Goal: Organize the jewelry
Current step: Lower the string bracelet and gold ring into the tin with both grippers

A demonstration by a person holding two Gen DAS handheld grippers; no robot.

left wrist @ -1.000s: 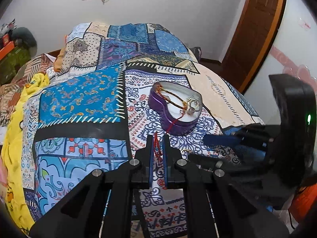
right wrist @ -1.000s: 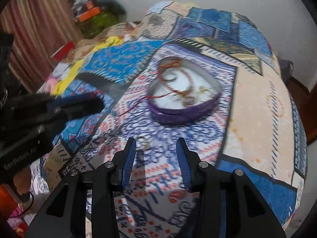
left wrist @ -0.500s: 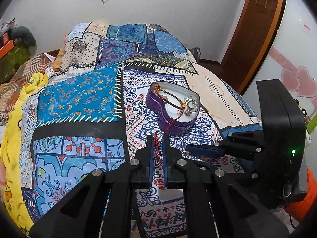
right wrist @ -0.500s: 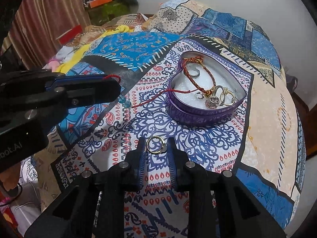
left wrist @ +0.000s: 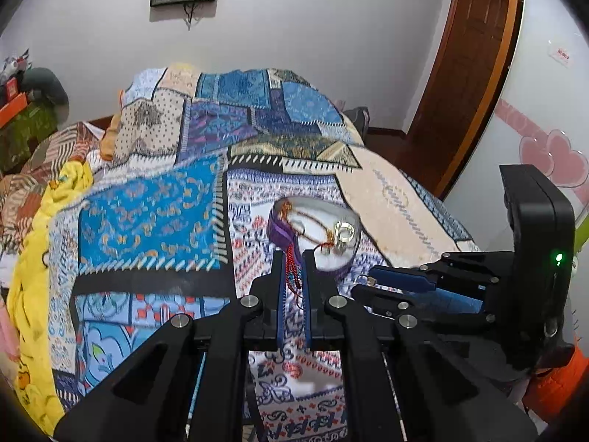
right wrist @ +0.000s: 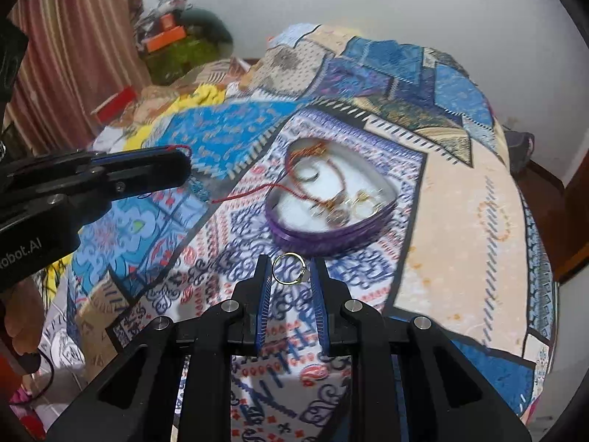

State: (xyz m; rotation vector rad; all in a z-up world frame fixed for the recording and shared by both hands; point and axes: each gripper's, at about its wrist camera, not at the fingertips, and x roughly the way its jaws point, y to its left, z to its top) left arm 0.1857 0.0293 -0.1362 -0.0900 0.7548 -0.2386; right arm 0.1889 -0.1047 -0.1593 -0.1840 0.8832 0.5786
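**Gold ring and red cord both gripped, heart tin is the drop point**

Gold ring (right wrist: pixel 289 269) sits between the tips of the right claw (right wrist: pixel 290 270), just short of the purple heart-shaped tin (right wrist: pixel 331 232) on the near side, apparently lifted off the patchwork bedspread (right wrist: pixel 460 213). Fingers are narrowed to roughly the ring's width, and the band looks pinched across its diameter with a small setting toward the right finger. Judgement: light, rigid, smooth metal, so it will slip or rotate if the grip eases. Edge-on pinch across the band is the right hold; any tilt risks it popping out.

Left claw (left wrist: pixel 293 272) is nearly closed on a red beaded cord (left wrist: pixel 291 269) with small teal beads, nipped close to the tips. The cord's other end runs over the tin's near wall into the tin, where it joins more cord and rings; motion blur hides the details. Judgement: limp, near weightless, snag-prone. It will drag whatever it is tangled with, so it needs feeding in slack, not pulling.

Pose: left claw is level, aimed at the tin from its left-near side, above the bedspread. Right claw points at the tin from the near side, tips slightly low. In the left view the right claw comes in from the tin's right, its tips near the tin.
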